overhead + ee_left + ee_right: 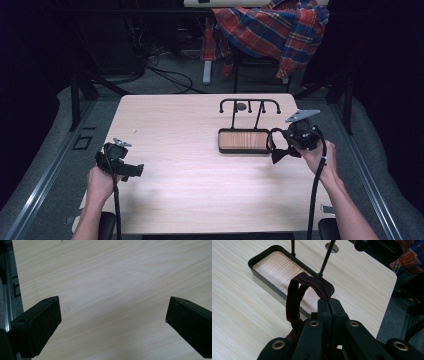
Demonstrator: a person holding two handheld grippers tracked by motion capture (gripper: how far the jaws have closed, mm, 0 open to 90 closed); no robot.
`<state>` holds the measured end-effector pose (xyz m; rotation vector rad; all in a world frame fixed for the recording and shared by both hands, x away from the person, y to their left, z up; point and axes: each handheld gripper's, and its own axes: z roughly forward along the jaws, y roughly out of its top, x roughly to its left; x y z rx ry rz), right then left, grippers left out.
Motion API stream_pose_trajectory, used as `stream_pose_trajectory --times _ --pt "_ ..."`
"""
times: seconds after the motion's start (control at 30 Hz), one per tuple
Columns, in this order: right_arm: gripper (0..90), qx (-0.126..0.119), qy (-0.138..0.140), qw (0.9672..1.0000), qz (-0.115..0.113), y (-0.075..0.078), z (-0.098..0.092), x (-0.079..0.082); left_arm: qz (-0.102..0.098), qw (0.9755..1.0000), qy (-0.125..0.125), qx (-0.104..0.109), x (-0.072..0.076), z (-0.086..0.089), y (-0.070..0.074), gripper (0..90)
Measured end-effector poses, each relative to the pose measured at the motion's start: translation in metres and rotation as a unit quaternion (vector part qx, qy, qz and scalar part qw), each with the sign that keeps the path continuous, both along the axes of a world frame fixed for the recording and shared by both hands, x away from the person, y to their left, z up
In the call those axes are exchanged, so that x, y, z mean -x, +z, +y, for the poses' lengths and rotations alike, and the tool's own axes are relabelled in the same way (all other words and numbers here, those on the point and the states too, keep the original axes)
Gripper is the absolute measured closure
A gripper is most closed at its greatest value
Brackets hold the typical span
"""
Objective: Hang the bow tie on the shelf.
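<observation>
Right now the person's right hand [320,157] holds the right claw [289,139] over the right part of the table [170,125], just beside the right end of a small black stand [245,140]. Its jaws are pressed together on a dark red bow tie [312,287], pinching the strap so that a loop of it rises in front of the jaws and arches over the near corner of the stand's tray in the right gripper view. From the high view, the bow-shaped part [282,153] hangs below the claw, on its near left side, close to the table; whether it touches the wood cannot be told.

The stand has a shallow black tray with a wooden floor [277,267], and two thin black rods [245,116] climb from its far edge to a crossbar with down-curved ends. A round hole [241,106] in the table lies just behind the rods.

Over on the left, the left hand [100,182] holds the left claw [112,322] low above the near left part of the table, well apart from the stand. Its jaws stand wide apart with bare wood between them.

Beyond the far edge of the table, a red and blue plaid cloth [275,30] is draped over a chair, with cables [165,75] on the floor to its left.
</observation>
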<state>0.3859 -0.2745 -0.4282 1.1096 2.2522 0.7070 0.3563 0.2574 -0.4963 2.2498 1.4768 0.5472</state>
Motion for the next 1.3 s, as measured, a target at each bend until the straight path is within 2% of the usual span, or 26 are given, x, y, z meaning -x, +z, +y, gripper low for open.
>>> stream_pose_trajectory --times 0.27,0.83,1.03,1.3 --pt "88.6 -0.004 0.001 0.9999 -0.012 0.01 0.002 -0.001 -0.002 1.0 -0.001 0.002 0.0 -0.001 0.0 0.1" --pt "88.7 -0.002 0.003 0.9998 -0.021 0.018 0.004 0.0 0.0 1.0 -0.003 0.001 0.0 -0.001 0.0 0.2" --pt "88.8 0.006 0.007 0.9995 -0.032 0.024 0.007 -0.003 0.0 1.0 -0.001 0.003 0.0 0.0 -0.001 0.1" --pt "89.0 0.005 0.007 0.9992 -0.04 0.035 0.004 -0.008 0.002 1.0 -0.006 -0.001 -0.001 -0.002 -0.001 0.1"
